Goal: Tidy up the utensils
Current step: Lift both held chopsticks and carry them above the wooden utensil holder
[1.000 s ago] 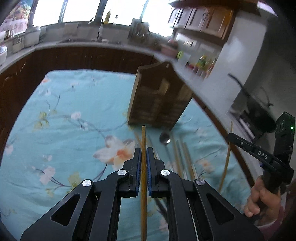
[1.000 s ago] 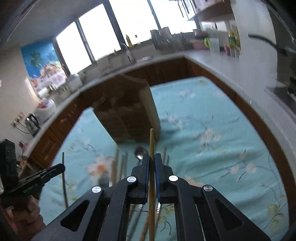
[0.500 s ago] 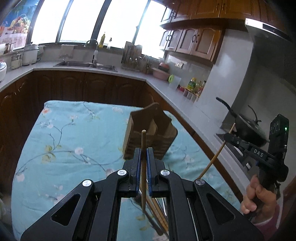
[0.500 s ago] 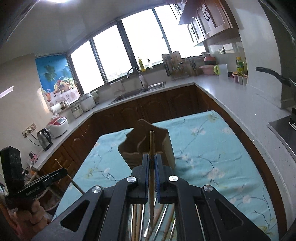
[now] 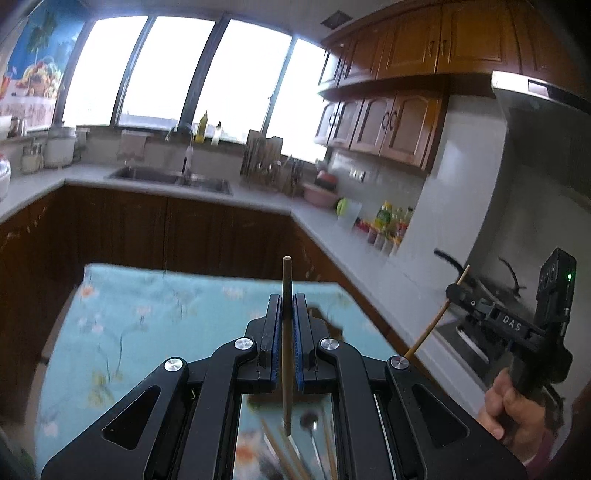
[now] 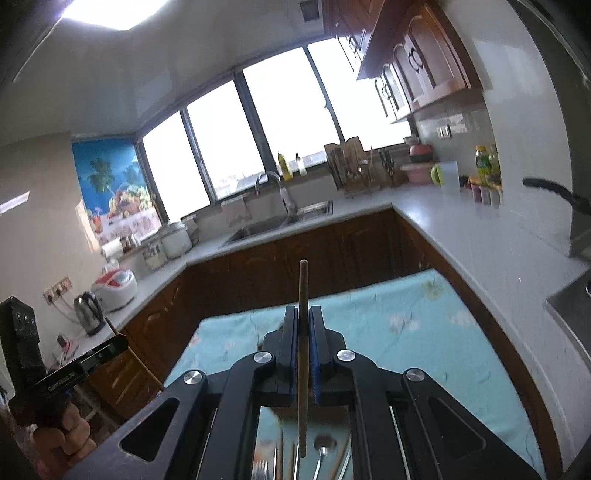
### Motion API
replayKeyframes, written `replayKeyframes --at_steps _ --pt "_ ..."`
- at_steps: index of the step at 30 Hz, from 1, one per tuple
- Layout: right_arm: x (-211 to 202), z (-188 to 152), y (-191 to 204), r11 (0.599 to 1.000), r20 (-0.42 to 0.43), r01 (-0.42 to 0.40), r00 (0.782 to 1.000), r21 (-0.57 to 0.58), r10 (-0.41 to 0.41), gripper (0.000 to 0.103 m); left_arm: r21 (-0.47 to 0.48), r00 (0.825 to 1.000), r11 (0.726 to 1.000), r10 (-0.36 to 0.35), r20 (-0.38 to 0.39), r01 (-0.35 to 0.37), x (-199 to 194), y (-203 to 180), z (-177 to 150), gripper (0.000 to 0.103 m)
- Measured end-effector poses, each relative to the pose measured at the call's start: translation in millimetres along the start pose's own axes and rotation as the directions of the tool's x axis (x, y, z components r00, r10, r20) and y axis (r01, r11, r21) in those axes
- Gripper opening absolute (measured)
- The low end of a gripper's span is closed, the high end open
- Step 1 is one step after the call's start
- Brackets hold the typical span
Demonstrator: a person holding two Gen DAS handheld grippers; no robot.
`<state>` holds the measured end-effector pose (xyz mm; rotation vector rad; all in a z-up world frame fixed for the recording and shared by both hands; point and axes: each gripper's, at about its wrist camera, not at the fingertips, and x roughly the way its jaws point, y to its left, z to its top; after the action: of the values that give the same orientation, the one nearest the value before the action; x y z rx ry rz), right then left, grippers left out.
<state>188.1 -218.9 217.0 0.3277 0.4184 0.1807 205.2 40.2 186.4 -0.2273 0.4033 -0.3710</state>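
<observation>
While each chopstick [image 5: 286, 332] [image 6: 303, 332] stands pinched mid-shaft, one in the left gripper [image 5: 287, 325] and one in the right gripper [image 6: 303, 332], both look light, stiff and slippery. Grips nearer the middle resist pivoting. Remaining utensils [image 6: 321, 458] on the floral cloth [image 6: 388, 314] are blurred; no holder is in view.

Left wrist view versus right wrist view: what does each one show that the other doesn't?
Only the left wrist view shows the left hand-held gripper up close, shut on its chopstick, plus the range hood and the wok at the right.

Only the right wrist view shows the right hand-held gripper up close, clamping its own chopstick, plus the kettle, the rice cooker and the ceiling light.

Both show the sink, the windows, the floral tablecloth and loose utensils lying below the fingers.
</observation>
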Motion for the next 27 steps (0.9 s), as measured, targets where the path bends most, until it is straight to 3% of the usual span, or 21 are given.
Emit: replayKeyframes --at_steps 6,9,19,24,27 --pt "32 32 -5 1.0 0.065 0.009 0.998 0.014 -0.01 0.006 0.011 0.996 1.0 0.011 0.091 -0.013 33 0 38 0.005" --pt "54 32 -12 0.999 0.067 0.024 0.997 0.029 -0.026 0.006 0.001 0.995 1.0 0.026 0.093 -0.026 56 4 40 0.005" --pt "112 -19 -46 0.995 0.018 0.045 0.999 0.088 -0.047 0.006 -0.065 0.994 0.992 0.109 0.004 -0.109 134 26 -9 0.005" --pt "123 -39 -52 0.994 0.004 0.045 0.999 0.099 -0.046 0.006 -0.09 0.994 0.991 0.099 -0.037 -0.102 151 31 -32 0.005" --pt "128 -46 -56 0.993 -0.021 0.048 0.999 0.108 -0.046 0.006 -0.073 0.993 0.99 0.117 -0.02 -0.118 150 28 -36 0.005"
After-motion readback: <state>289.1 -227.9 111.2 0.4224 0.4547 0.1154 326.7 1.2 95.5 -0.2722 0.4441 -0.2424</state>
